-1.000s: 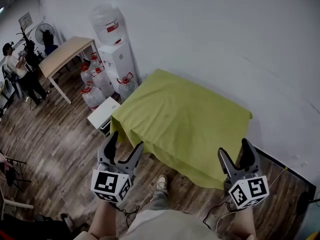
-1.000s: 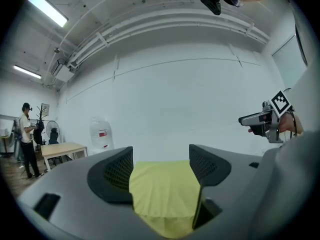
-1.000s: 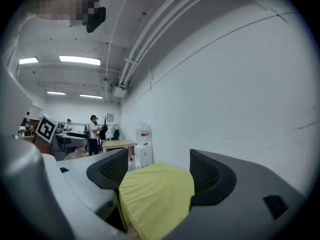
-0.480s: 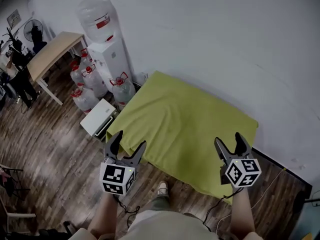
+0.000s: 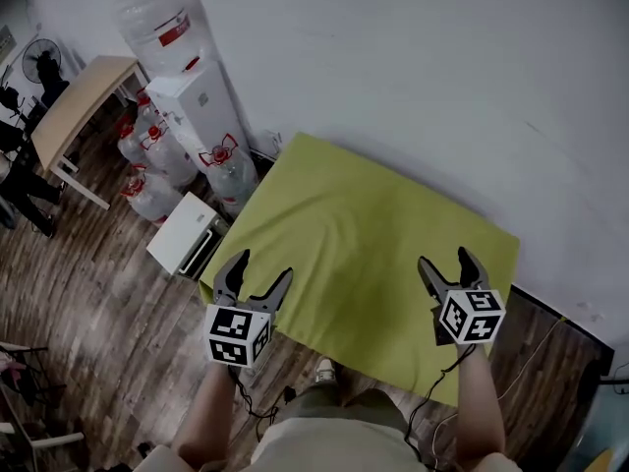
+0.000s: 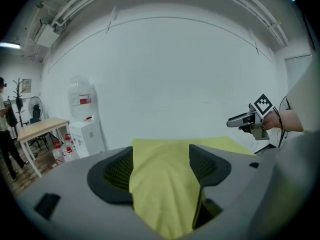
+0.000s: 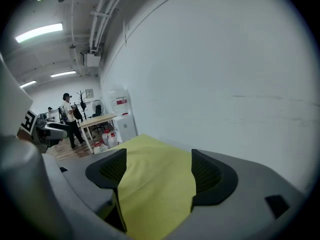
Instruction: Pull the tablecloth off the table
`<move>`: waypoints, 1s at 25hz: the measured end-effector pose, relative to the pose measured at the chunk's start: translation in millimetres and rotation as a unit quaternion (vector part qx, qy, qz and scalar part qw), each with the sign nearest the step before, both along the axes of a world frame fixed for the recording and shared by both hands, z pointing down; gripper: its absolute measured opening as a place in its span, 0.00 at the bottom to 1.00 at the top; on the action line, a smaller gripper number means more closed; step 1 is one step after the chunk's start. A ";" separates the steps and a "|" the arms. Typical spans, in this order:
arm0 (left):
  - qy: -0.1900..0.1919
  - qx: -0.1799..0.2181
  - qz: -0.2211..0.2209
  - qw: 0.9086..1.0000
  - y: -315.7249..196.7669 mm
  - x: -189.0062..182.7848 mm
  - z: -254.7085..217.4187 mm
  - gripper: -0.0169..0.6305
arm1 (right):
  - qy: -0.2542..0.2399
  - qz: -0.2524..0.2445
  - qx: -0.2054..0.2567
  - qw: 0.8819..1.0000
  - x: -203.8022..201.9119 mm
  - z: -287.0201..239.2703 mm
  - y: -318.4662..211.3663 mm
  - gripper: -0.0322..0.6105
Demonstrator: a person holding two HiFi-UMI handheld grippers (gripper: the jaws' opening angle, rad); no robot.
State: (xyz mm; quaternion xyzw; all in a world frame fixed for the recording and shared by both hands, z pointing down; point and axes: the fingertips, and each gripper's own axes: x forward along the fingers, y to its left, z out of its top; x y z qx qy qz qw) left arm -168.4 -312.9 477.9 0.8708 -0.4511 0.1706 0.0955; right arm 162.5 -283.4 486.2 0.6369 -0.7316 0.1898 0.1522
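Note:
A yellow-green tablecloth (image 5: 364, 244) covers a table that stands against the white wall, its edges hanging over the near side. My left gripper (image 5: 263, 268) is open above the cloth's near left corner. Over the near right part of the cloth, my right gripper (image 5: 444, 261) is also open. In the left gripper view the cloth (image 6: 165, 189) shows between the spread jaws of the gripper (image 6: 161, 166), untouched, with the right gripper (image 6: 252, 120) off to the right. The right gripper view shows the cloth (image 7: 155, 189) between that gripper's (image 7: 156, 171) wide jaws.
A white water dispenser (image 5: 201, 96) with several spare bottles (image 5: 147, 165) stands left of the table. A white box (image 5: 182, 234) lies on the wooden floor beside it. Farther left are a light wooden table (image 5: 74, 116) and a person (image 5: 20, 180). A cable (image 5: 545, 337) runs on the floor at the right.
Both grippers have moved forward, from short of the table to over the cloth's near edge. The head view has come closer to the table. Both stay open.

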 end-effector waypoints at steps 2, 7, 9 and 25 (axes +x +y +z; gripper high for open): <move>-0.011 -0.009 0.006 1.000 -11.6 4.9 14.4 0.56 | -0.010 0.001 -0.007 1.000 3.0 8.4 -12.1 0.67; -0.039 -0.036 0.010 0.999 -38.0 10.3 52.3 0.56 | -0.021 0.003 -0.030 0.999 14.6 36.5 -37.1 0.67; -0.041 -0.052 0.010 0.998 -47.1 14.0 66.0 0.56 | -0.023 0.002 -0.046 0.999 21.1 53.8 -44.7 0.67; -0.096 -0.142 -0.004 0.985 -68.3 38.6 178.7 0.56 | -0.015 0.007 -0.136 0.991 85.5 179.2 -78.4 0.69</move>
